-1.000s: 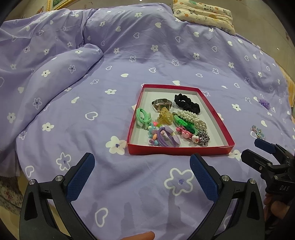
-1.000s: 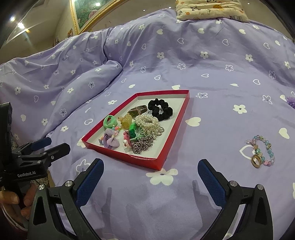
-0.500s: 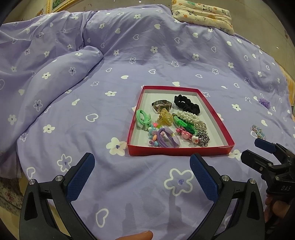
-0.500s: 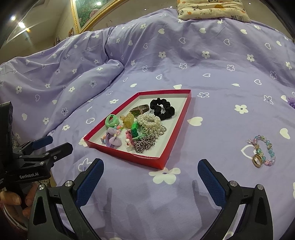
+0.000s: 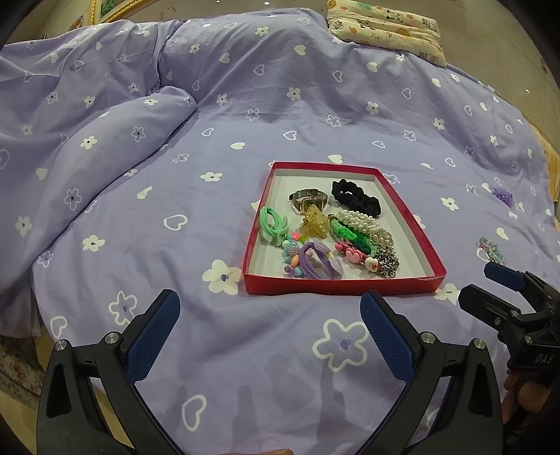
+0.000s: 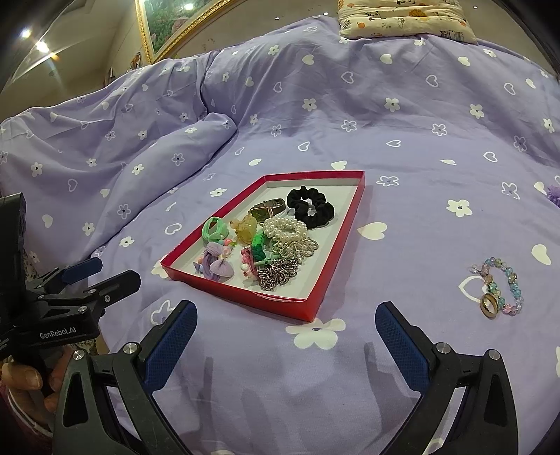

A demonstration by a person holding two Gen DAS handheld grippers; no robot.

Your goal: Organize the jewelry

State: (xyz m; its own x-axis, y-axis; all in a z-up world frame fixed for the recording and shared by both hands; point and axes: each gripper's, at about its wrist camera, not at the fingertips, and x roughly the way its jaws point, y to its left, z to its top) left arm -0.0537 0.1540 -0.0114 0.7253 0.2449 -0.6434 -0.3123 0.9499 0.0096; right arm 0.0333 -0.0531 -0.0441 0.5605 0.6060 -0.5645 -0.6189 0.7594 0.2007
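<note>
Left gripper [image 5: 269,311], right gripper [image 6: 285,322]: spread wide, nothing held, above bedspread [image 5: 245,122]. Red tray [image 5: 343,285] w/ jewelry at 12 o'clock. Right view only: gold ring [image 6: 489,305] touching beaded bracelet [image 6: 504,283], 3 o'clock.

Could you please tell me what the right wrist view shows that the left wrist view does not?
Only the right wrist view shows the small gold ring beside the pastel beaded bracelet and a gold-framed picture. Only the left wrist view shows the far bed edge at right. Both share the red shallow box of jewelry, the black scrunchie, the purple bedspread, and both open grippers, left and right.
</note>
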